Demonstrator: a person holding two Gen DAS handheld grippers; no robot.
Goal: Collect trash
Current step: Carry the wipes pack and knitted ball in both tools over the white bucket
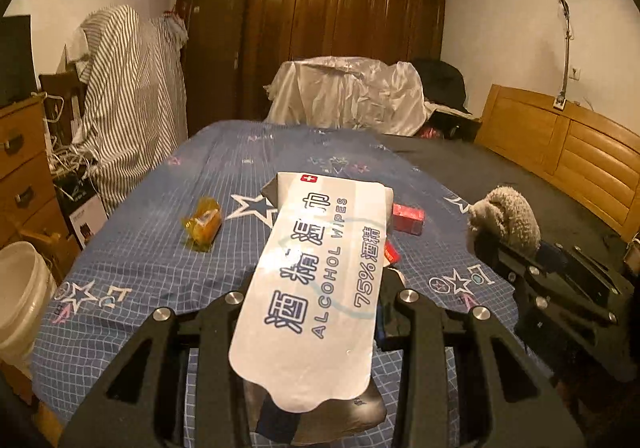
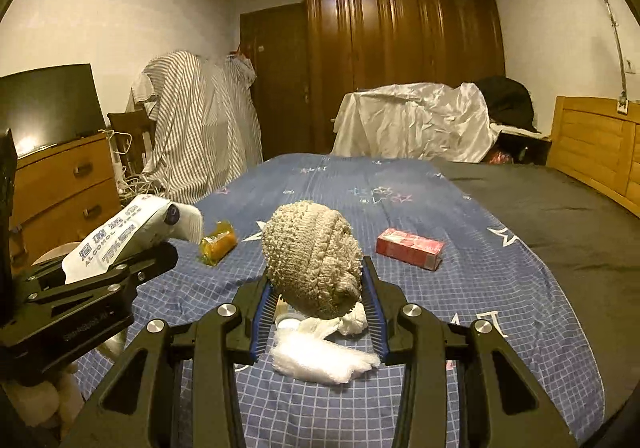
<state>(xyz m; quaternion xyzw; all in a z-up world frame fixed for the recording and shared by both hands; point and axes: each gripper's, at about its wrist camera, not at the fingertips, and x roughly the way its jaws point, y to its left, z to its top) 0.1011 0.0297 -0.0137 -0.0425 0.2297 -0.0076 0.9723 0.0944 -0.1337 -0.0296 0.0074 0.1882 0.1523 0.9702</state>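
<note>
Wipes pack (image 1: 316, 284) lengthwise along left gripper (image 1: 316, 312), pointing away, perhaps uptilted.

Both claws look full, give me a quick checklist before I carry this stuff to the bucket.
1. Left claw gripping the alcohol wipes pack: ok, pack lifted off the bed.
2. Right claw gripping the knitted ball: ok, blue pads on both sides.
3. White bucket in sight: ok, at the bed's left edge.
4. Bucket open: cannot tell.
5. Trash remaining on the bedsheet: not ok, orange wrapper, red box and white wad remain.
</note>
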